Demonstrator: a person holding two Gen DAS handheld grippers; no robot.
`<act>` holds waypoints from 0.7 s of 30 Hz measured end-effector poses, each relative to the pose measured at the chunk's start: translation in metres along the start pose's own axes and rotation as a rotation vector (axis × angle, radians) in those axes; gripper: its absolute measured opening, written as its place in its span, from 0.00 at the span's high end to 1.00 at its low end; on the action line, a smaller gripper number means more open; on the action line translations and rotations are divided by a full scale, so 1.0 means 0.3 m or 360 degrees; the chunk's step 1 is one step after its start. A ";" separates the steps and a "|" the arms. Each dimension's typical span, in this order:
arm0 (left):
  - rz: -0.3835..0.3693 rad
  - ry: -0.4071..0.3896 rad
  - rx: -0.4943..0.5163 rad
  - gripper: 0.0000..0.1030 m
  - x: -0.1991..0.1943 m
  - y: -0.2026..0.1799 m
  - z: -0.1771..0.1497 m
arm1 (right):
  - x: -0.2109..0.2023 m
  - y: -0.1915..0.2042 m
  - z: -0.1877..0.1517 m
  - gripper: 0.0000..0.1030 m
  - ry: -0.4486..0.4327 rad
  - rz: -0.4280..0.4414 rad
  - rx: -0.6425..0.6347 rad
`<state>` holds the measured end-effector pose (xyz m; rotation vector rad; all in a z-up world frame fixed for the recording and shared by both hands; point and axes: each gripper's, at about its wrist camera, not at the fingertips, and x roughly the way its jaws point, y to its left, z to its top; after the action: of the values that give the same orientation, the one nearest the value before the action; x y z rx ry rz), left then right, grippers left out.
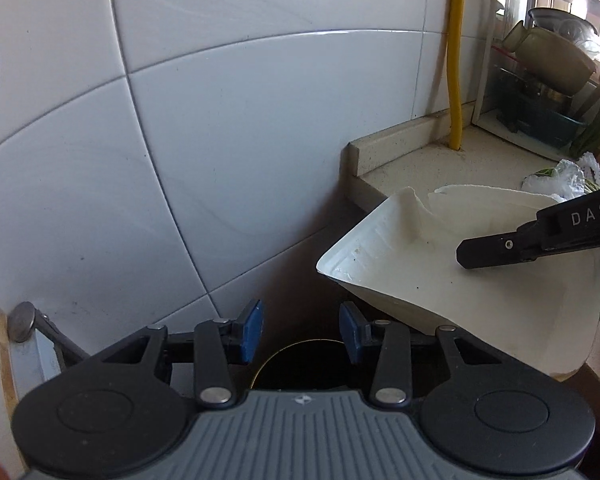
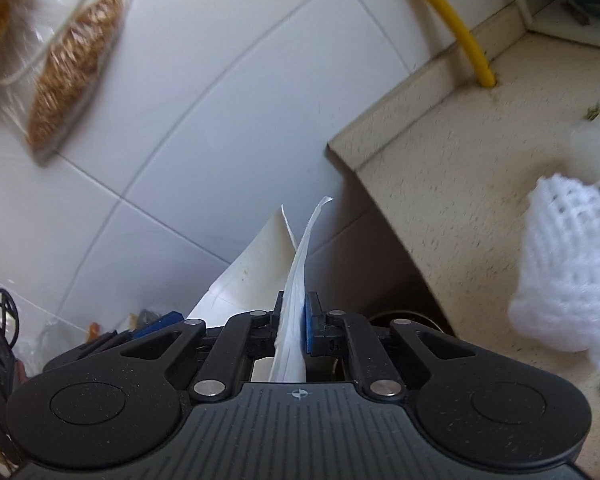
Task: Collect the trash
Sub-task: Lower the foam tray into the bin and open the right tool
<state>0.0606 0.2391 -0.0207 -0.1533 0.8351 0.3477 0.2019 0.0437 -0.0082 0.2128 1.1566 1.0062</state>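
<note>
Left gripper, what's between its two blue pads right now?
Nothing is held: in the left wrist view the left gripper stands open, showing only a dark round opening below. The white tray sits off to its right.

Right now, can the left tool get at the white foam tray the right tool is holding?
Probably yes. The left tool is open and empty, and the white foam tray hangs just right of its fingers with nothing between them. The right tool is shut on the tray's far edge, leaving the near corner free.
</note>
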 end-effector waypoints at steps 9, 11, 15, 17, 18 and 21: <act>-0.0042 0.0153 0.0050 0.61 0.086 -0.015 0.010 | 0.068 0.011 0.012 0.90 0.0048 -0.0141 -0.0024; -0.0043 0.0176 0.0048 0.60 0.099 -0.012 0.014 | 0.079 0.006 0.008 0.91 0.0059 -0.0176 -0.0022; -0.0034 0.0217 0.0048 0.59 0.106 0.003 0.004 | 0.110 -0.017 0.009 0.91 0.0099 -0.0201 0.0024; -0.0014 0.0248 0.0047 0.57 0.124 0.006 0.000 | 0.129 -0.014 0.004 0.90 0.0133 -0.0220 0.0016; -0.0004 0.0263 0.0045 0.57 0.130 0.008 -0.004 | 0.139 -0.011 0.000 0.90 0.0145 -0.0231 0.0012; 0.0006 0.0288 0.0038 0.57 0.138 0.015 -0.013 | 0.182 0.006 -0.012 0.89 0.0201 -0.0260 -0.0023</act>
<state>0.0820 0.2523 -0.0543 -0.1627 1.0179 0.3306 0.2002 0.0846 -0.0448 0.0421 1.2599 0.8930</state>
